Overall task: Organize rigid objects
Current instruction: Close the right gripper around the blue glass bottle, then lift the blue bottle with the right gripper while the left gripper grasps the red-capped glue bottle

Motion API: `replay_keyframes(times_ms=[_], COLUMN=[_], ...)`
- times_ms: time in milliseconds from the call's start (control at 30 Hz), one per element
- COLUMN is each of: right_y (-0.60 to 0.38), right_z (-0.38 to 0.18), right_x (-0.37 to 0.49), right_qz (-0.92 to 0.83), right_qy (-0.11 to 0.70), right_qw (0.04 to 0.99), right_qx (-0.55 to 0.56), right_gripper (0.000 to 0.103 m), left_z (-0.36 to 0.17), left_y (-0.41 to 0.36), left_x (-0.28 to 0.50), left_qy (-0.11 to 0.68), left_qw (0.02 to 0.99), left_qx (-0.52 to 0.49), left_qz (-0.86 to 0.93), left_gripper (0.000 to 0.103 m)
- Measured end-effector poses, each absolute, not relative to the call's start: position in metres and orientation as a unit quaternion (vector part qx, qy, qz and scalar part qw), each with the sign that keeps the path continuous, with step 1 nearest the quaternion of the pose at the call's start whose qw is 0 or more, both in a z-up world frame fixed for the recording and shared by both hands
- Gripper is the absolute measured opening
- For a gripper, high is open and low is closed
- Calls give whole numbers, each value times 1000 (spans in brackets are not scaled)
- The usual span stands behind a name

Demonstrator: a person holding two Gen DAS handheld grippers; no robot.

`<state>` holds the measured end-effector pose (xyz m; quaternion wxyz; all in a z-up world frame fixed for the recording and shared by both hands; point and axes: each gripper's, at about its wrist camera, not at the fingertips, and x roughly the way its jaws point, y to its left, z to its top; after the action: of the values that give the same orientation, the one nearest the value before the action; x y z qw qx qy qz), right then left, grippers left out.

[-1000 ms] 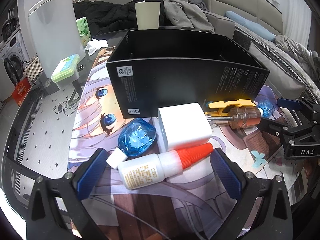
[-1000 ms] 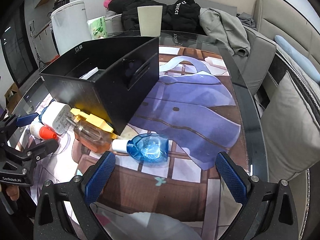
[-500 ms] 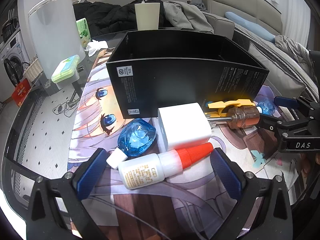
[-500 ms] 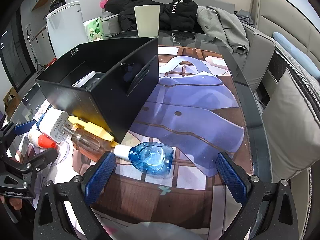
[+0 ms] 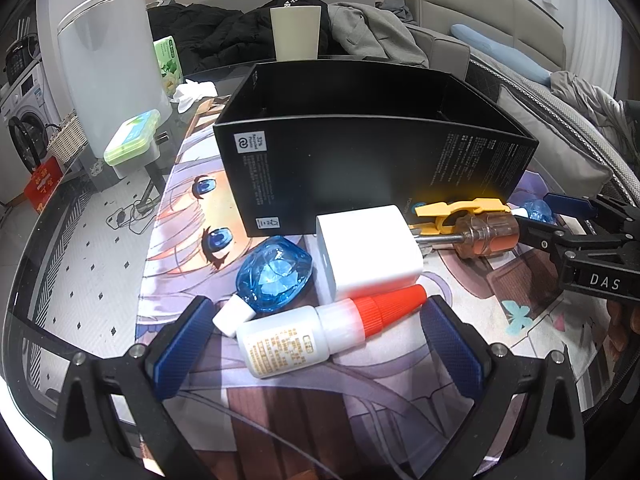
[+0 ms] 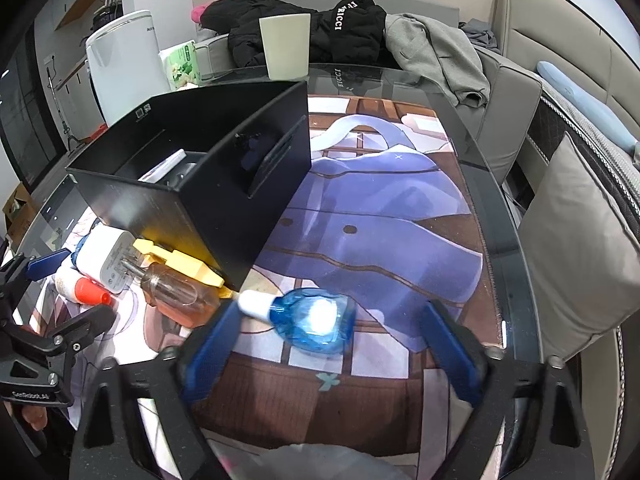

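My left gripper (image 5: 316,344) stands open low over the mat, with a white glue bottle with a red cap (image 5: 320,332) lying between its fingers, untouched. Behind it lie a blue faceted bottle (image 5: 276,276), a white charger (image 5: 368,252), a yellow clip (image 5: 460,208) and an amber clear-handled tool (image 5: 484,236). A second blue bottle (image 6: 316,320) with a white cap lies between the fingers of my right gripper (image 6: 330,344), whose jaws are closing; the pads stand apart from it. The open black box (image 6: 200,200) stands behind the pile.
A pale cup (image 6: 285,50) stands at the table's far edge, with jackets (image 6: 352,28) on the sofa behind. A white bin (image 5: 108,68) and a green-lidded box (image 5: 132,140) are beyond the left edge. My left gripper (image 6: 64,292) shows at the right wrist view's left side.
My right gripper's jaws have narrowed around the second blue bottle, which now sits closer and more central in its view. The left gripper and the pile have not moved.
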<state>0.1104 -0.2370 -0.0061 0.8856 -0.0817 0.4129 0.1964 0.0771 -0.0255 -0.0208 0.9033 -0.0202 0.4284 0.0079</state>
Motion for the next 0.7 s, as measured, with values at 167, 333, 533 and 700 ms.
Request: replay_keyframes(times_ms=[167, 333, 533, 700], right_y=[-236, -236, -243, -243], right_z=[-4, -4, -1, 2], right_x=[103, 99, 95, 90], right_qz=[206, 210, 212, 216], right_qy=[403, 397, 391, 385], right_qw=[888, 889, 892, 894], right_qx=[-84, -87, -78, -79], right_gripper=[59, 58, 58, 58], left_z=[-21, -21, -20, -20], left_y=[-25, -24, -25, -28], left_x=[76, 75, 75, 74], left_qy=[429, 429, 433, 432], left_qw=[903, 903, 900, 900], left_qx=[-22, -29, -37, -40], left_qz=[11, 17, 29, 43], left_gripper=[103, 103, 103, 103])
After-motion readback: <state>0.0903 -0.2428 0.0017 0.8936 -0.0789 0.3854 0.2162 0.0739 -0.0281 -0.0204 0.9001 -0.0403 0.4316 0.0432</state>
